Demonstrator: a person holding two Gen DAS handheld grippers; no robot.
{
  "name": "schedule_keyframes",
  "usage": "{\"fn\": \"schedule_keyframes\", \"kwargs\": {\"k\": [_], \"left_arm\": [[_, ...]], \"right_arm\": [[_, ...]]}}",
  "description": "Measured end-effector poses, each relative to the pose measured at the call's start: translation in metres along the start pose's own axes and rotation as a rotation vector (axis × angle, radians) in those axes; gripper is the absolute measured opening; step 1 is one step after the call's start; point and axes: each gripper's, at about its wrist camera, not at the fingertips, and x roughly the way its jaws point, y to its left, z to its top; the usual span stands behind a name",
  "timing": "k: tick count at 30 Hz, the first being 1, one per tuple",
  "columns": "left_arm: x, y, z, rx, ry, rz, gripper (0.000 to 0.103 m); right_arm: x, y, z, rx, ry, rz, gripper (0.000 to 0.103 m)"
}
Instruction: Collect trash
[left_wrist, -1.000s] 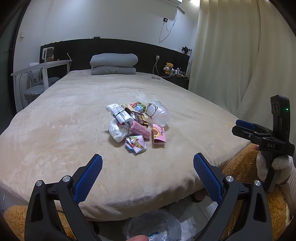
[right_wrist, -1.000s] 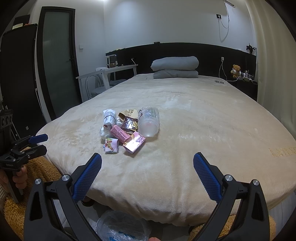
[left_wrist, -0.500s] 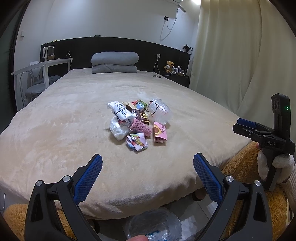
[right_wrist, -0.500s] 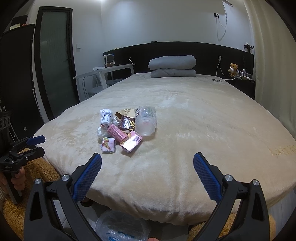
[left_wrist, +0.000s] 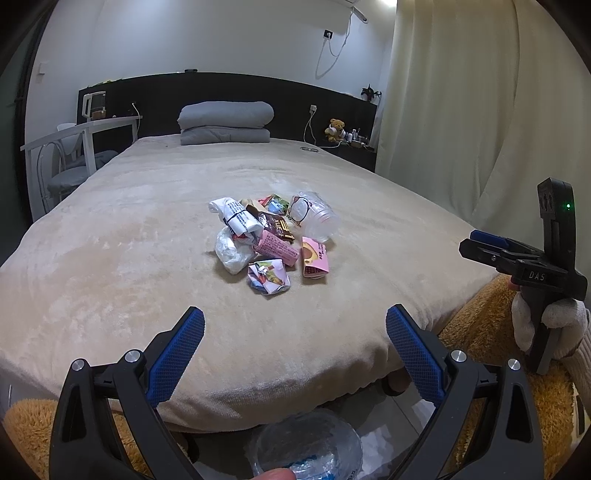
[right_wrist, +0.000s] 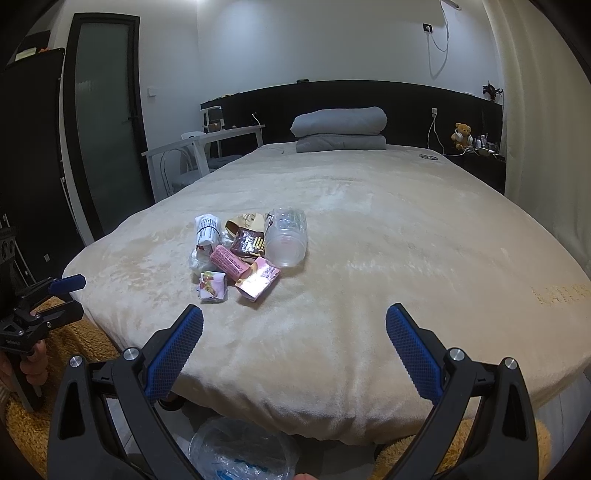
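Left wrist view is showing the left gripper (left_wrist: 294, 334) with its blue pads standing wide apart and holding nothing; the right gripper (right_wrist: 294, 334) is showing the same in its own view. Both are hovering at the foot of the bed (left_wrist: 110, 258), so the task is judged to be at its approach step, with nothing collected yet. The trash pile (left_wrist: 271, 242) is lying ahead of the left gripper, slightly left of its centre line, and ahead and to the left of the right gripper. Nearest the left gripper is sitting a crumpled wrapper (left_wrist: 269, 277), with a pink carton (left_wrist: 314, 257) just beside it and a clear plastic cup (left_wrist: 314, 218) farther off. The next move is probably calling for a forward reach and a closing on one nearest piece. Below both grippers, a clear bag (left_wrist: 306, 448) is being cut off by the frame edge, its mouth hard to make out, and the pile's lower pieces are overlapping.
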Motion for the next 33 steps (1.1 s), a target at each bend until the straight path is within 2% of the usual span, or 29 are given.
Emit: {"fn": "schedule_keyframes", "kwargs": {"k": [20,28,33], "left_arm": [[-0.005,-0.007,0.0,0.026,-0.025,-0.019,0.097],[0.003,-0.004,0.002,-0.017,0.001,0.01,0.097],[0.003,0.003,0.005,-0.066,-0.006,-0.005,0.096]], "right_arm": [[-0.008,0.003,-0.003,-0.007,-0.031,0.025,0.098],[-0.008,0.005,-0.004,-0.019,-0.027,0.04,0.098],[-0.004,0.002,-0.003,-0.001,-0.006,0.051,0.098]]}}
